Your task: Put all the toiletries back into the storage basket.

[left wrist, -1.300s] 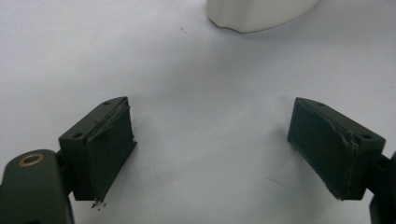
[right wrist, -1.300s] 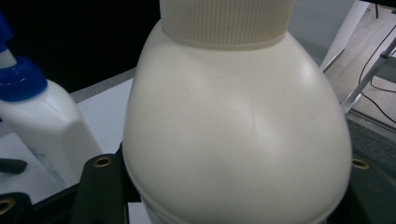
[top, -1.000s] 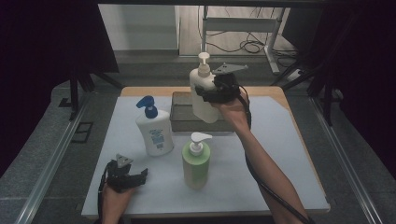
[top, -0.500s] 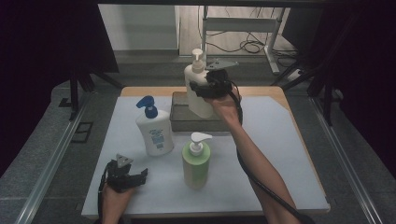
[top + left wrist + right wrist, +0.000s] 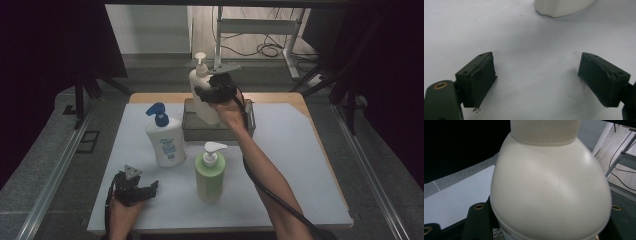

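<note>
Pinching the white bottle [image 5: 202, 95] by its upper body in the right gripper [image 5: 209, 95], jaws part-way closed on its rounded sides, and holding it upright at the far side of the table [image 5: 300, 165], over the grey tray [image 5: 220, 136]; not being able to tell whether the base is touching the tray floor yet.

Resting the left gripper [image 5: 150, 189] on the near left of the table, jaws spread wide with nothing between them, well apart from the work.

Risking a slip: gripping on a smooth, curved shoulder, so probably letting the bottle slide or twist between the pads if tilting or jolting.

Risking a catch: possibly clipping the tray's rim with the base when coming down off-centre, tipping the bottle over or shoving the tray.

Risking a topple on release: likely dropping it askew if letting go before the base is sitting flat.

Risking a knock: sweeping the forearm back close past the green bottle [image 5: 210, 175] and the blue-pump bottle [image 5: 165, 142], both standing near the tray.
</note>
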Tool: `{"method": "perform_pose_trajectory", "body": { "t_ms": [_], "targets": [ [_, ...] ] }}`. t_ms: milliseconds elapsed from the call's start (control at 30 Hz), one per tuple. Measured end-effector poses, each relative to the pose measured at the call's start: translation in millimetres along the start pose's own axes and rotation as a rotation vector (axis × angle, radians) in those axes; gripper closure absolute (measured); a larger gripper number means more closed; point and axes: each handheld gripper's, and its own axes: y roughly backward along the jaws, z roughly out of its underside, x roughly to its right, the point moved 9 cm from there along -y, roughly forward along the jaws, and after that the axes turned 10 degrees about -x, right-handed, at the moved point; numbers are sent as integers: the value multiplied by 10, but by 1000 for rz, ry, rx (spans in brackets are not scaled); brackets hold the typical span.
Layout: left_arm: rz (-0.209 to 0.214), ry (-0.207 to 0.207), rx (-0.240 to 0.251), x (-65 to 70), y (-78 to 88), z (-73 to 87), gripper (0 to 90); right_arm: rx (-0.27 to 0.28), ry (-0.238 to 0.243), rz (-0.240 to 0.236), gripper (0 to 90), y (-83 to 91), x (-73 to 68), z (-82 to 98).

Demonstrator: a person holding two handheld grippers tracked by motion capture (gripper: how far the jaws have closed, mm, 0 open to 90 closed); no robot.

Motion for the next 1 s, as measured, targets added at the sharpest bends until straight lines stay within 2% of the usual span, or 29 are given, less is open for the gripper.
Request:
{"method": "perform_pose_trajectory", "body": {
  "t_ms": [233,500,667,867,1000],
  "targets": [
    [-1,0,1,0,-1,0,137,-2,1,2,381,-173,-39,20],
    [-1,0,0,0,-1,-1,136,-13,-8,9,380,-333,-18,113],
    [0,0,1,0,-3,-2,136,-33,-3,-3,380,-431,-86,211],
    [-1,-1,0,0,-2,-2,135,-40,7,-14,379,-470,-147,270],
    [-1,0,1,0,-3,-2,135,-48,-5,-23,379,-480,-165,311]
  ]
}}
